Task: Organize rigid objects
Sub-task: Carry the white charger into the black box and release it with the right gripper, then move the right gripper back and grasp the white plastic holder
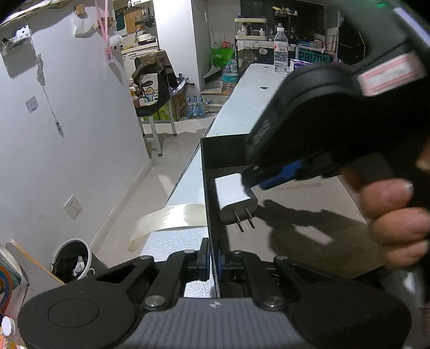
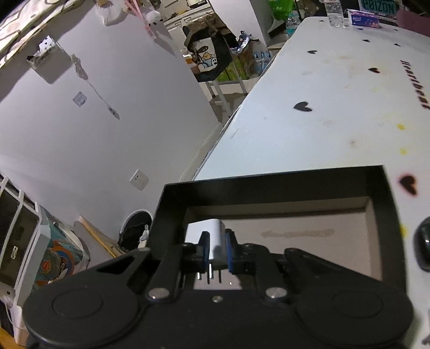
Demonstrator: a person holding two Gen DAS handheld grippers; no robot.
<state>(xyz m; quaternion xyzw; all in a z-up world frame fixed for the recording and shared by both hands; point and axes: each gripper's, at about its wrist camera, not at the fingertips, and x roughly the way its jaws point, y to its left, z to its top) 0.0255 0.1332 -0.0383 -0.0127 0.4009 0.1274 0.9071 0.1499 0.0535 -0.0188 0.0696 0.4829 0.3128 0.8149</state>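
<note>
An open black box (image 1: 209,188) stands on the white table (image 1: 242,107). My left gripper (image 1: 213,259) is shut on the box's left wall, one pad on each side. A white charger plug (image 1: 232,196) with two metal prongs lies inside the box against that wall. My right gripper (image 1: 252,180), held by a hand, reaches down into the box and is shut on the charger's far end. In the right wrist view the blue pads of the right gripper (image 2: 216,240) press both sides of the charger (image 2: 217,228), prongs pointing toward the camera, inside the box (image 2: 268,185).
A clear strip of tape (image 1: 166,217) hangs over the table edge left of the box. A water bottle (image 1: 280,51) and tissue pack (image 2: 362,18) stand at the table's far end. A dark rounded object (image 2: 423,247) lies right of the box. A bin (image 1: 72,260) sits on the floor.
</note>
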